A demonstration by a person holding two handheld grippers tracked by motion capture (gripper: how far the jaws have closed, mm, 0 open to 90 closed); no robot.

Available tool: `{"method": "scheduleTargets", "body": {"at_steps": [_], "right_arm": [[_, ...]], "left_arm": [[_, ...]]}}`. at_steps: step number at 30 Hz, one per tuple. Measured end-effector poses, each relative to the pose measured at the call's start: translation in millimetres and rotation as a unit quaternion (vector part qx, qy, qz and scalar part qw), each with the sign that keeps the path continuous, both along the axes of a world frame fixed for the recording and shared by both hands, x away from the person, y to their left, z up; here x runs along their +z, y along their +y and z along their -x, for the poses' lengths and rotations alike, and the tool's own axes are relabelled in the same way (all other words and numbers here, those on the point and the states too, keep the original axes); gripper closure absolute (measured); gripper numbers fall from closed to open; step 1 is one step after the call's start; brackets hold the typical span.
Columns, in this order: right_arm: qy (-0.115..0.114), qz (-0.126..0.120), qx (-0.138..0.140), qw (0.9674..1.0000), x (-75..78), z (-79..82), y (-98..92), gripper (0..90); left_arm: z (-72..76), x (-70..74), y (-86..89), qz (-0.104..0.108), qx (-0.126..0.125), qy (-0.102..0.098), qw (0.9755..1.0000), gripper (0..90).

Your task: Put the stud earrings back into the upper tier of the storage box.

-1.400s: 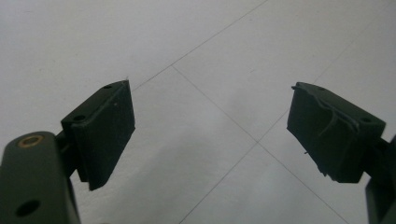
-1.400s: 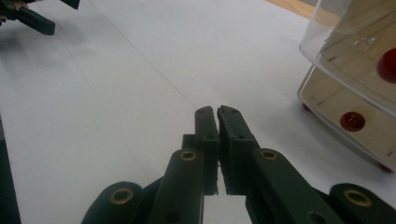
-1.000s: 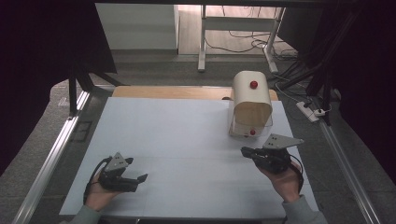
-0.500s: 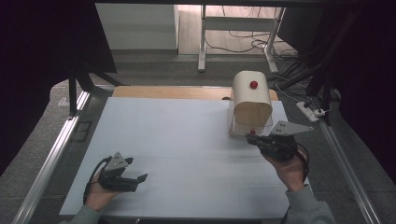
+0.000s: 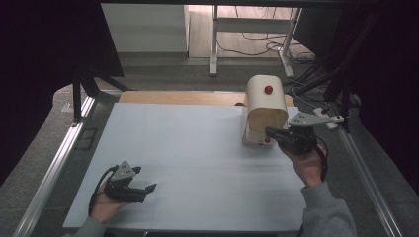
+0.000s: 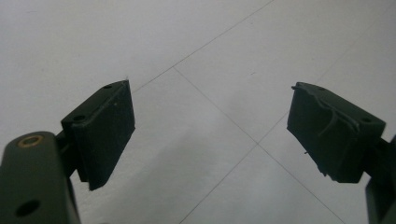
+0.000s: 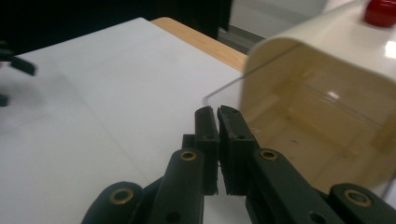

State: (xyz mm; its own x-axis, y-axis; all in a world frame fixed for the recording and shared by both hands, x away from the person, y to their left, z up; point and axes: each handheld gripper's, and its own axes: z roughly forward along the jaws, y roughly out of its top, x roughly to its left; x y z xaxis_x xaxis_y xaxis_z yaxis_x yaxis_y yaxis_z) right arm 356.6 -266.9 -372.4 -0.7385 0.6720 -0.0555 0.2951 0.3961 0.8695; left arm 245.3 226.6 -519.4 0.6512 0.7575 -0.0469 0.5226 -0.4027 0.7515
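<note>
High view: a cream bread box [image 5: 266,106] stands at the white table's [image 5: 197,148] far right, the right gripper [image 5: 274,133] at its front.

Left gripper view: jaws wide apart over bare table.

Right gripper view: jaws pressed together, empty, beside the box's clear door [image 7: 299,112]. It looks rigid, light and smooth; the red knob [image 7: 380,11] seems the surest hold.

No readable text, label, brand or number appears anywhere. The surfaces in view carry no legible markings or signs.
</note>
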Motion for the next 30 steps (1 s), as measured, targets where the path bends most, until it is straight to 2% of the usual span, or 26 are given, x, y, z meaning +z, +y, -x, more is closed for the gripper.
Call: {"method": "scheduleTargets", "body": {"at_steps": [4,10,15,25,28,29,30], "right_arm": [[0.008,0.004,-0.012,0.9999,-1.8,-13.4,-0.1,86.0],[0.014,0.004,-0.021,0.9997,-3.5,-25.4,1.1,85.9],[0.025,0.015,-0.028,0.9992,-6.0,-37.1,3.4,85.9],[0.031,0.019,-0.03,0.9989,-8.0,-40.8,4.4,85.5],[0.032,0.02,-0.034,0.9987,-8.4,-41.1,3.8,80.2],[0.032,0.019,-0.038,0.9986,-8.6,-41.1,3.2,75.0],[0.032,0.019,-0.038,0.9986,-8.6,-41.1,3.2,75.0]], "left_arm": [[0.4,0.1,0.5,0.001,0.001,0.0,1.0,14.8],[-0.4,-0.8,1.0,0.002,0.001,0.002,1.0,14.8],[0.1,-0.6,1.1,0.002,0.002,0.001,1.0,14.8],[-0.3,-1.0,1.6,0.001,0.002,0.002,1.0,14.8],[-0.3,-1.0,1.3,0.0,0.001,0.002,1.0,14.8],[-0.3,-1.0,1.3,0.0,0.001,0.002,1.0,14.8],[-0.2,-1.1,1.4,0.0,0.001,0.002,1.0,14.8]]}}
